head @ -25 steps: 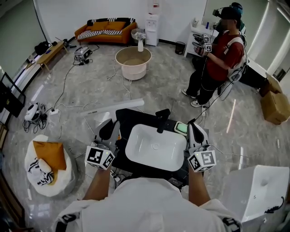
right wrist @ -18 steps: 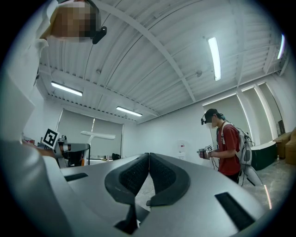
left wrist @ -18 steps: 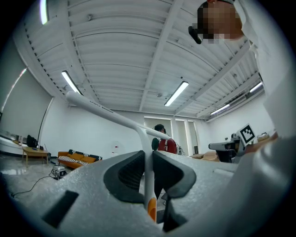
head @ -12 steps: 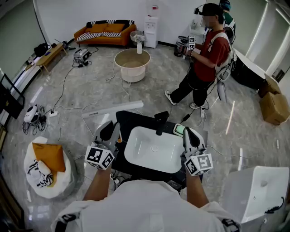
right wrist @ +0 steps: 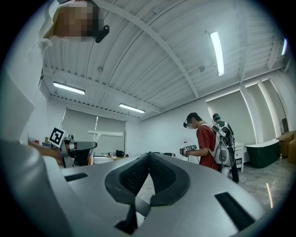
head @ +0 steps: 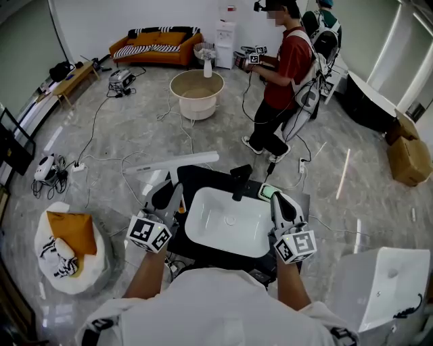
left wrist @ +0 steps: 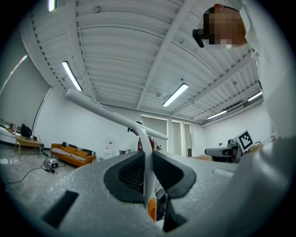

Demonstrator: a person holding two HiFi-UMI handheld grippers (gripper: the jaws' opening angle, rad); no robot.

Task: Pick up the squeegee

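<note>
A glossy grey floor runs back to a white wall, where an orange sofa stands near what may be a water dispenser. A round beige tub sits mid-floor, cables trail at left, cardboard boxes lie at right, and strip lights cross the ribbed white ceiling

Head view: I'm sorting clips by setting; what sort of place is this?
Probably an open studio staged for recording, not a real bathroom: a washbasin stands alone, a round tub sits near an orange sofa, and cables trail across the floor.
</note>
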